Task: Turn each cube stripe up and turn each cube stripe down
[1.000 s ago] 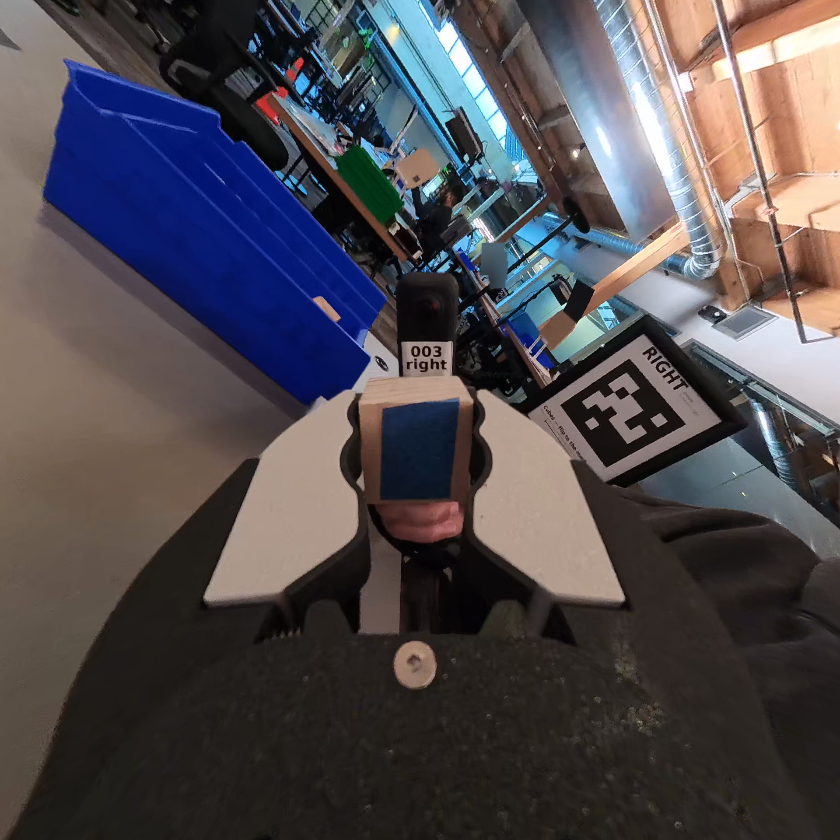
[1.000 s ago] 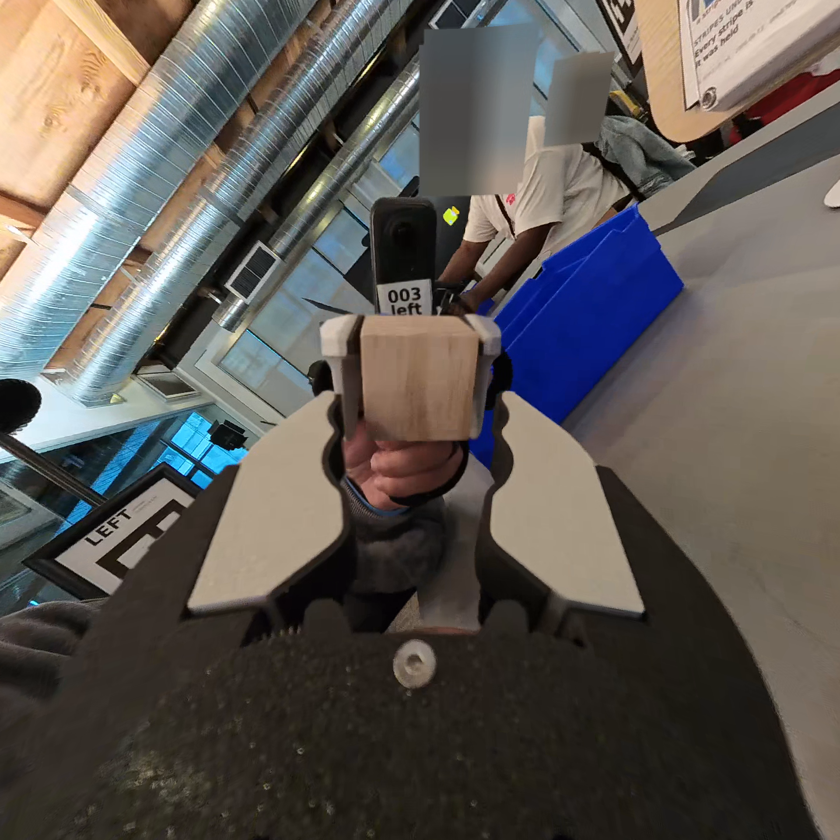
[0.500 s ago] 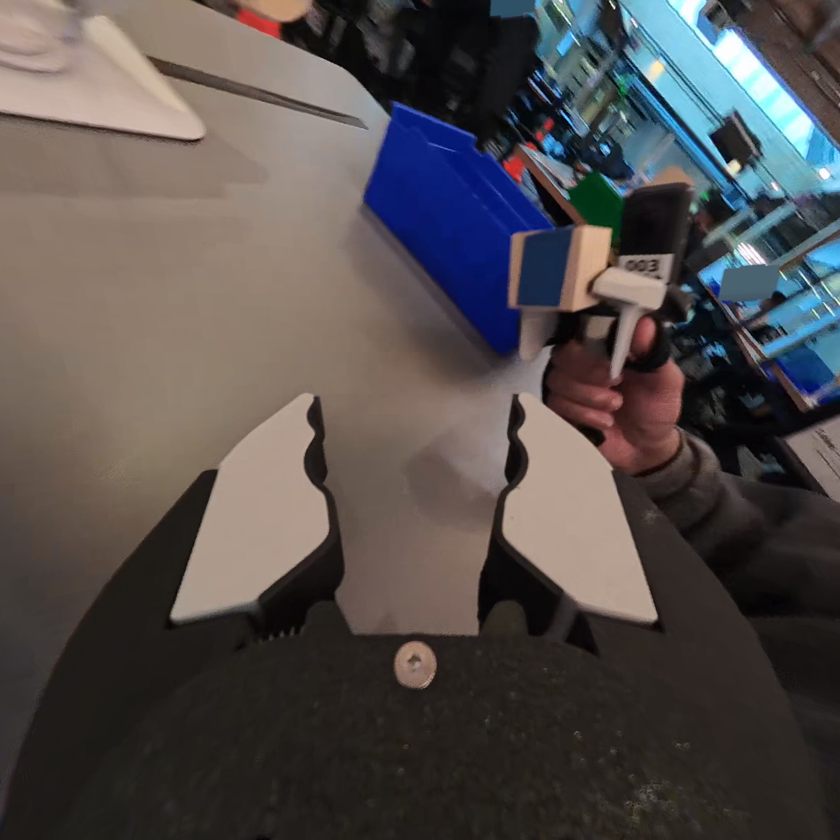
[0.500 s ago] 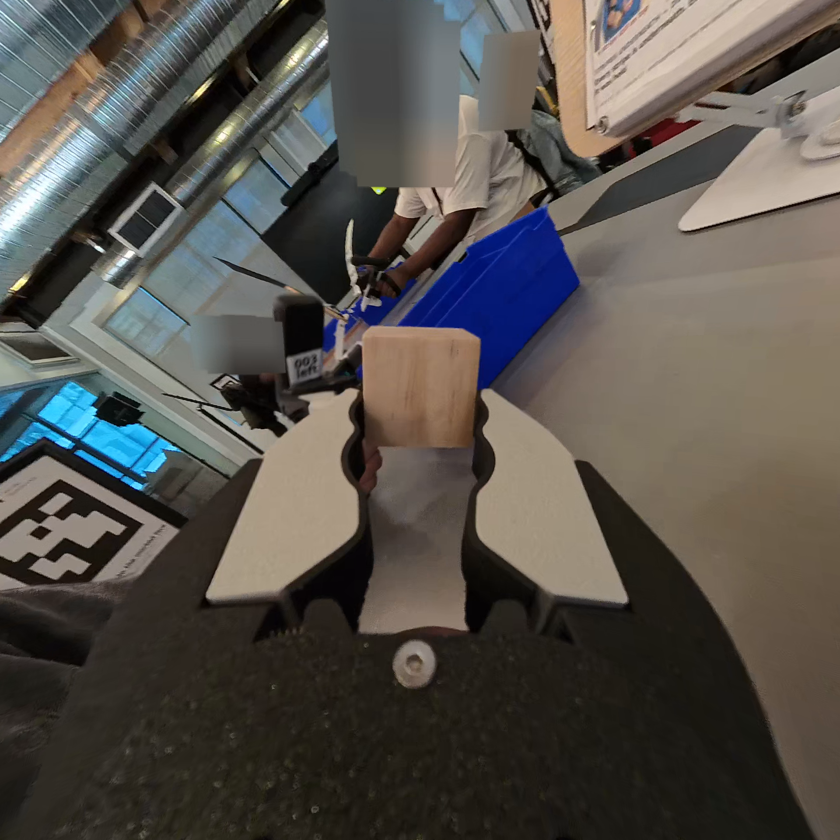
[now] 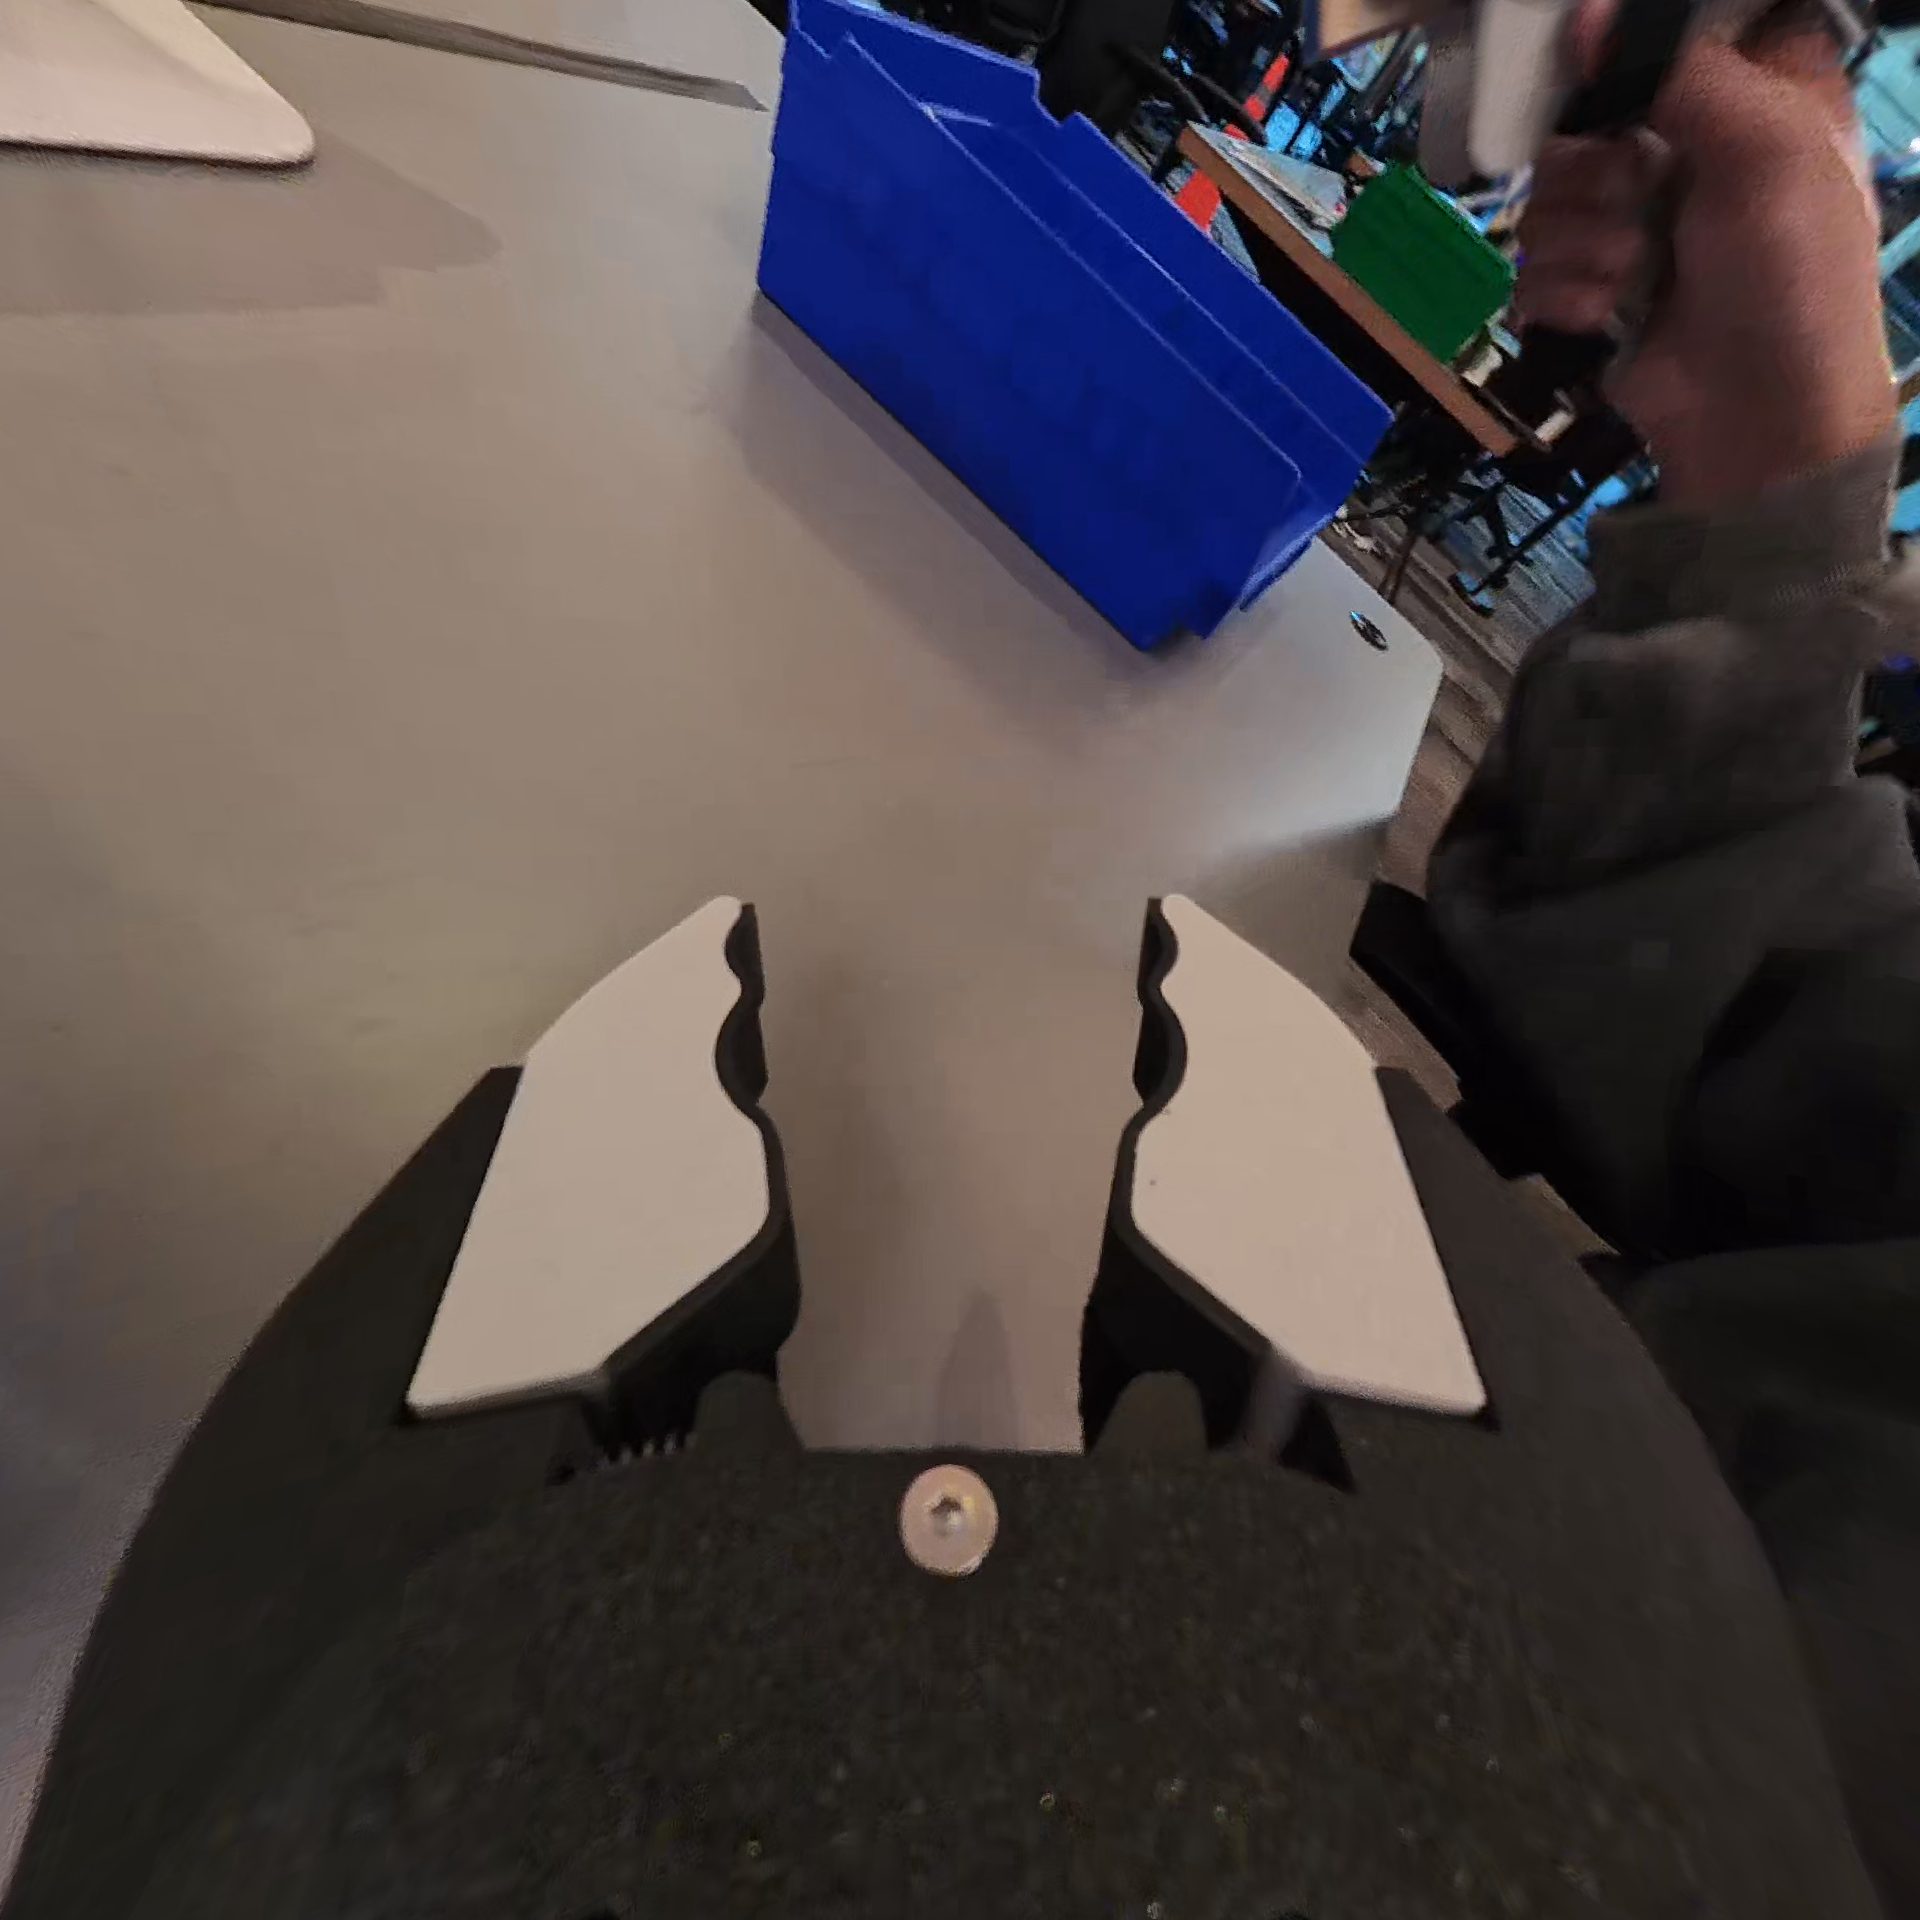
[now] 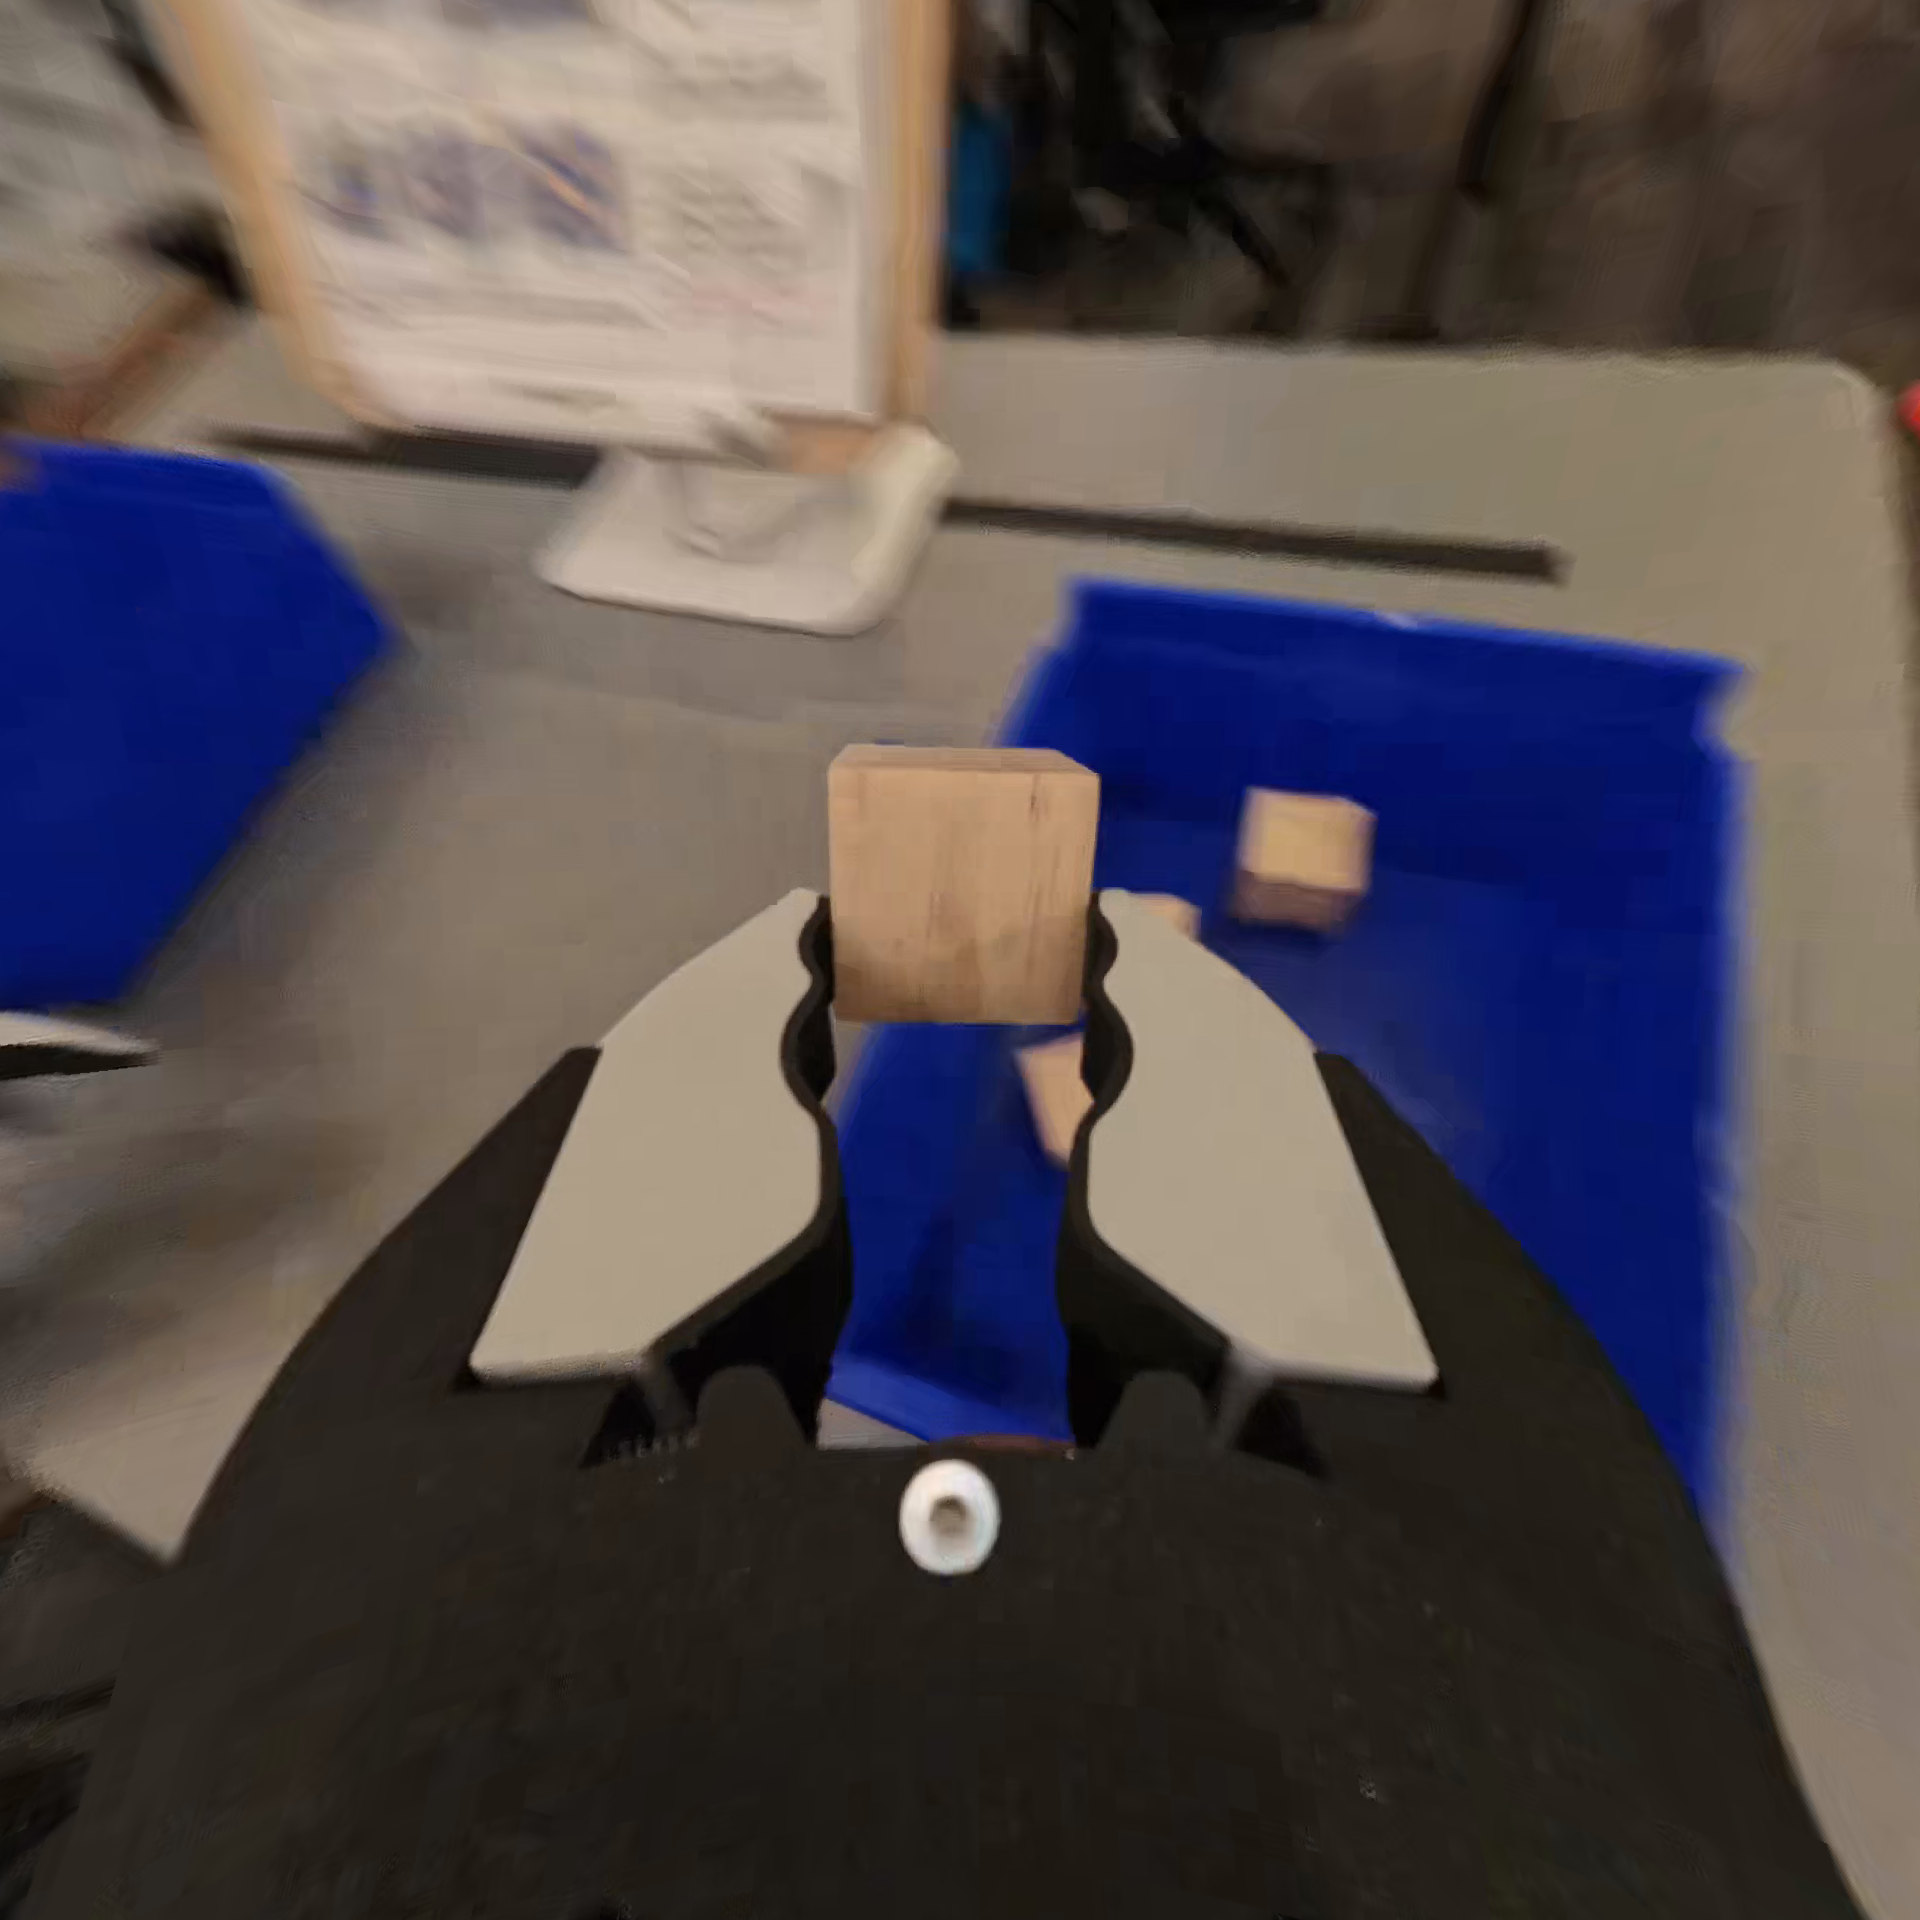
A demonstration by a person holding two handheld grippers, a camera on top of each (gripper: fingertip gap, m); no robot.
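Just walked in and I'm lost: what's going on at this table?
A person works a pair of handheld tongs. The right tongs are shut on a wooden cube, held over a blue bin with more cubes in it. The left tongs are open and empty above the grey table, near another blue bin.

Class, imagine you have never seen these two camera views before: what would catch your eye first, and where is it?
First, the plain wooden cube pinched between the right gripper's fingertips in mid-frame, above a blue bin holding more blurred wooden cubes. In the left wrist view, the left gripper stands open and empty over the grey table, with another blue bin beyond it.
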